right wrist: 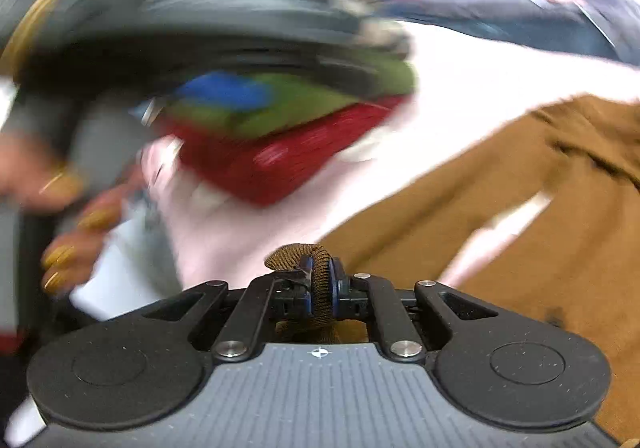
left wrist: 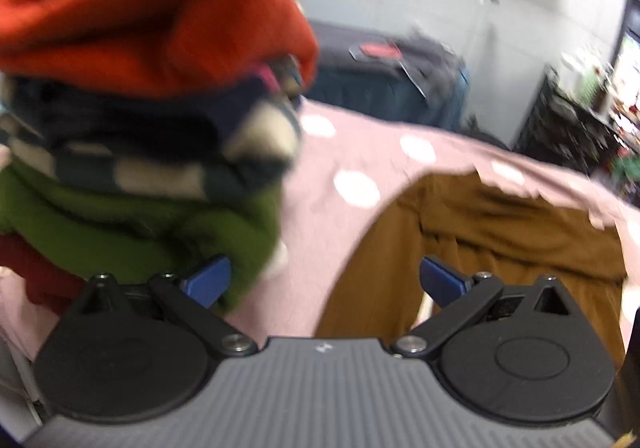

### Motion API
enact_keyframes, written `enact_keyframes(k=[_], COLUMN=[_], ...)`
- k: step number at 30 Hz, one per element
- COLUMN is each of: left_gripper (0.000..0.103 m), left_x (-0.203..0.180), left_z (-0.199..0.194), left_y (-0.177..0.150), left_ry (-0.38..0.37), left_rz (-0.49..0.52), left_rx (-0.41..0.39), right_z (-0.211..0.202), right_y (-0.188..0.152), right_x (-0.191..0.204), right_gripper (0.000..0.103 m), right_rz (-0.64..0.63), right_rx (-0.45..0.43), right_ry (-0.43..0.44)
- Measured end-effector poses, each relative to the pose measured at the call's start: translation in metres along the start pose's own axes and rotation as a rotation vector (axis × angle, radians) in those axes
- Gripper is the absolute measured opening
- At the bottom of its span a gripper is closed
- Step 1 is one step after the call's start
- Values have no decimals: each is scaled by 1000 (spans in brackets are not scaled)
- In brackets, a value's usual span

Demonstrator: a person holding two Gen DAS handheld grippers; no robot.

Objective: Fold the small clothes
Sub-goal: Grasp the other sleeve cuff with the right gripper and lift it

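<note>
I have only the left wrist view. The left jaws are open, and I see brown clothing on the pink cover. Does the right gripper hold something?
Observer: Yes. The right gripper is shut on a ribbed edge of the brown garment.
Operator: Is a hand visible there?
Observer: Yes, blurred fingers with yellow nails, at the left edge.
Operator: What lies at the bottom of the folded stack?
Observer: A dark red piece, under the green piece.

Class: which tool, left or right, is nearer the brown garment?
Right. The right tool is shut on a ribbed edge of the brown garment, touching it. The left tool is open above the pink sheet, beside the garment and holding nothing.
</note>
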State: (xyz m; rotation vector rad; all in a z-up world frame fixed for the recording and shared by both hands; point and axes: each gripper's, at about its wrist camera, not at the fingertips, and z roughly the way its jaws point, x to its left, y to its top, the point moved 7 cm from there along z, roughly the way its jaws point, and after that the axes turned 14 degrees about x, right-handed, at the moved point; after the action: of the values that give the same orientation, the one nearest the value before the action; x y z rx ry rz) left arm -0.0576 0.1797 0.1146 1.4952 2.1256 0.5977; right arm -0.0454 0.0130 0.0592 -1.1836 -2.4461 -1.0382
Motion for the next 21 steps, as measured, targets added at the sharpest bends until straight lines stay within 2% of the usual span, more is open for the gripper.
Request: enact_keyframes(k=[3, 6, 9, 12, 16, 18, 21], left_gripper=[103, 103, 103, 103, 103, 103, 103], left_x=[-7, -14, -24, -39, -56, -59, -62], left_z=[-5, 1, 18, 43, 69, 78, 90], left_y=[4, 3, -7, -23, -39, -42, -44], left_ry=[38, 39, -12, -63, -134, -158, -150], left_rz=[37, 49, 39, 50, 57, 40, 48], left_rx=[-56, -35, 36, 134, 234, 265, 298], right_z=[-27, -57, -87, -107, -144, -157, -172], right_y=[32, 70, 101, 118, 102, 78, 37], right_x=[-33, -57, -82, -128, -195, -230, -278], right_gripper=[15, 15, 15, 15, 15, 15, 15], right_rz=[139, 222, 290, 417, 576, 679, 841], right_rx=[-107, -216, -318, -398, -485, -516, -553], right_ry=[92, 129, 162, 182, 118, 100, 72])
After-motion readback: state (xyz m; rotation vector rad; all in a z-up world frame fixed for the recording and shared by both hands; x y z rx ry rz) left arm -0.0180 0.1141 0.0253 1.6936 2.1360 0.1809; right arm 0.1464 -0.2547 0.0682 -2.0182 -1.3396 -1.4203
